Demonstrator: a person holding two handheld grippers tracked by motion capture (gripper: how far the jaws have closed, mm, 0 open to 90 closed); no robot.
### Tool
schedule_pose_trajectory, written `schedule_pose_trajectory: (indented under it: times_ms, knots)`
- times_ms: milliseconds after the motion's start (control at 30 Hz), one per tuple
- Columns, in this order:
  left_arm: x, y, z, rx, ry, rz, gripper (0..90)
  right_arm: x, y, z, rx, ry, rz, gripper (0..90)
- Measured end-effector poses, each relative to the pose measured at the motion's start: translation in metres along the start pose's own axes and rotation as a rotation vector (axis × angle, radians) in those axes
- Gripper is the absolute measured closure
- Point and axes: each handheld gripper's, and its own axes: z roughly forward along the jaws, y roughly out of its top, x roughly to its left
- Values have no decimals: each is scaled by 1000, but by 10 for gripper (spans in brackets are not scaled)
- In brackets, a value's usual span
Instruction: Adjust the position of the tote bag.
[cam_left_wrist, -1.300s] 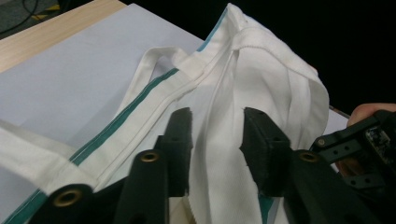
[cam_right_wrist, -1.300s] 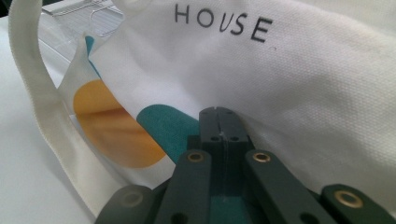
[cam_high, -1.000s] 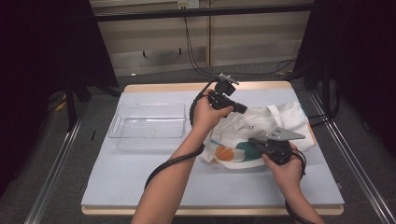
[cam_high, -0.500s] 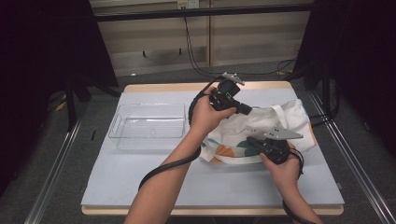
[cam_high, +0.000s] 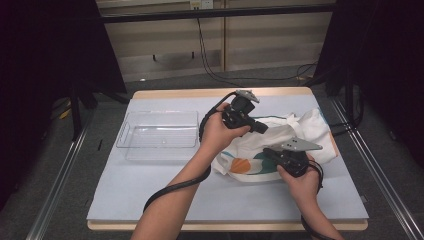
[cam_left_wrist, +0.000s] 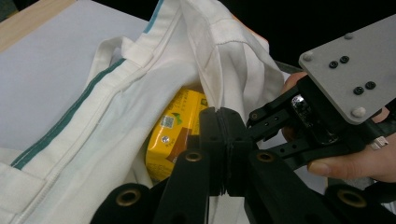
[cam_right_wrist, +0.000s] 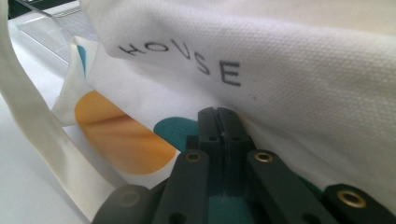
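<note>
Left gripper view: both our grippers (cam_left_wrist: 223, 140) (cam_right_wrist: 223, 128) pinch the tote bag (cam_left_wrist: 116, 116); near the table's right edge, its yellow carton (cam_left_wrist: 175, 130) could slide out.

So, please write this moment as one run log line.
left gripper: shut on tote bag rim | right gripper: shut on bag | yellow carton: inside bag

White tote bag (cam_high: 280, 150), orange/teal print, crumpled on table, yellow carton (cam_left_wrist: 173, 135) inside

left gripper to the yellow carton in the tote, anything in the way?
Yes. The yellow carton sits inside the white tote bag; a fold of its rim hangs over it. The left gripper is shut at the opening.
</note>
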Motion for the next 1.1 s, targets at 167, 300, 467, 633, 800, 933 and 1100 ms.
schedule_pose_trajectory:
  times_ms: [167, 300, 467, 633, 800, 933, 1100]
  knots:
    - [-2, -4, 1, 5, 8, 16, 891, 2, -4, -6, 5, 12, -22, 892]
    - [-7, -4, 0, 5, 1, 25, 891, -1, -7, -11, -4, 1, -15, 897]
    - [-12, -4, -1, 5, -23, 30, 892, -1, -8, -10, -7, -2, -5, 896]
    - [-15, -8, -2, -10, -55, 22, 892, -2, -9, -9, -14, -5, -4, 898]
    - [-18, -14, 2, 5, -69, 33, 892, -2, -10, -7, -13, -8, -4, 895]
    - [-15, -19, 3, 13, -70, 36, 892, 0, -11, -10, -7, -1, -16, 888]
    - [-13, -25, 9, 35, -65, 36, 892, -1, -12, -17, -10, -11, -14, 879]
